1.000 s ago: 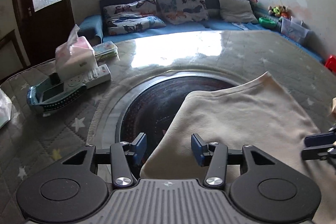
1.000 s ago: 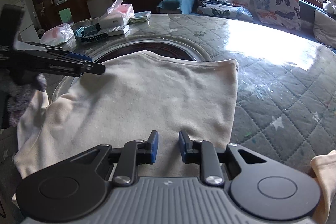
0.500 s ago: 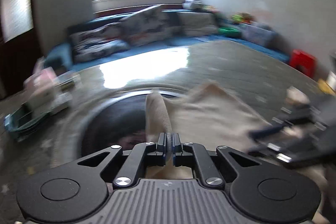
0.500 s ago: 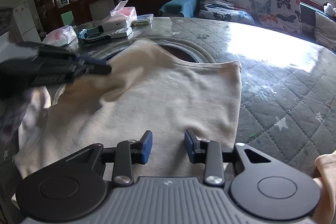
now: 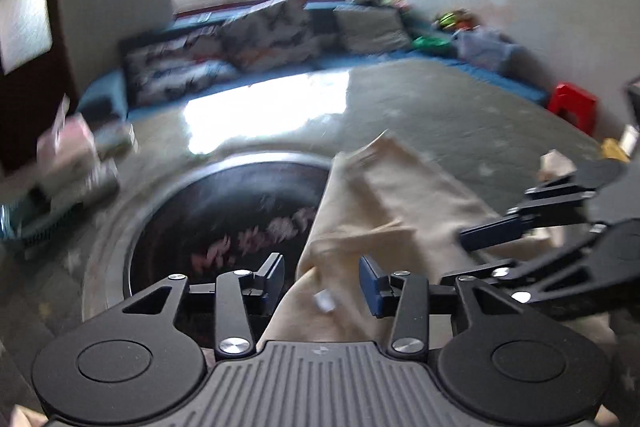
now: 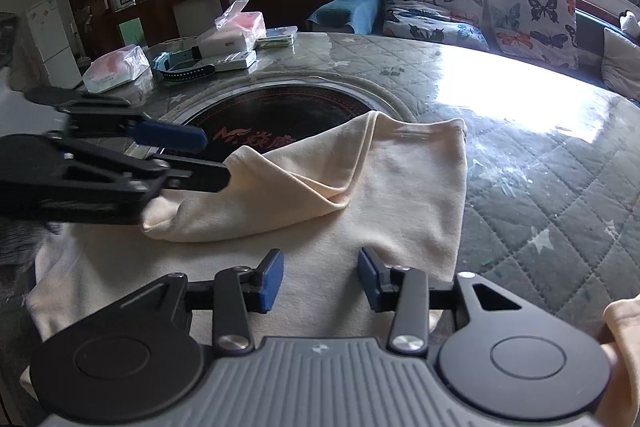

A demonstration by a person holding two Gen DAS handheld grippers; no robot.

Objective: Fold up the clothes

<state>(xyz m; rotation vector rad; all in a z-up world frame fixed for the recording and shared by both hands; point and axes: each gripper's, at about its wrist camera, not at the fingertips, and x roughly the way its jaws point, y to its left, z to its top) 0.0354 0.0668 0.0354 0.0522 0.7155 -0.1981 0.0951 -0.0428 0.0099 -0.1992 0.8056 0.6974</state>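
Note:
A cream garment point(image 6: 400, 195) lies on the round quilted table point(image 6: 540, 163). Its left edge is folded over toward the middle in a loose flap point(image 6: 280, 187). My left gripper point(image 5: 321, 281) is open, with the folded cloth point(image 5: 392, 199) lying between and beyond its fingers. It also shows in the right wrist view point(image 6: 200, 163) at the left, open at the flap's end. My right gripper point(image 6: 320, 277) is open and empty just above the garment's near part. It appears in the left wrist view point(image 5: 488, 251) at the right.
A dark round glass inset point(image 6: 280, 115) sits in the table's middle, partly under the garment. Tissue packs point(image 6: 116, 67), a box point(image 6: 228, 39) and a blue device point(image 6: 180, 67) stand at the far left. A sofa with butterfly cushions point(image 6: 480, 15) runs behind the table.
My left gripper shut on the garment's left edge, carried it over toward the right, and has now opened and let it go. My right gripper has opened wider.

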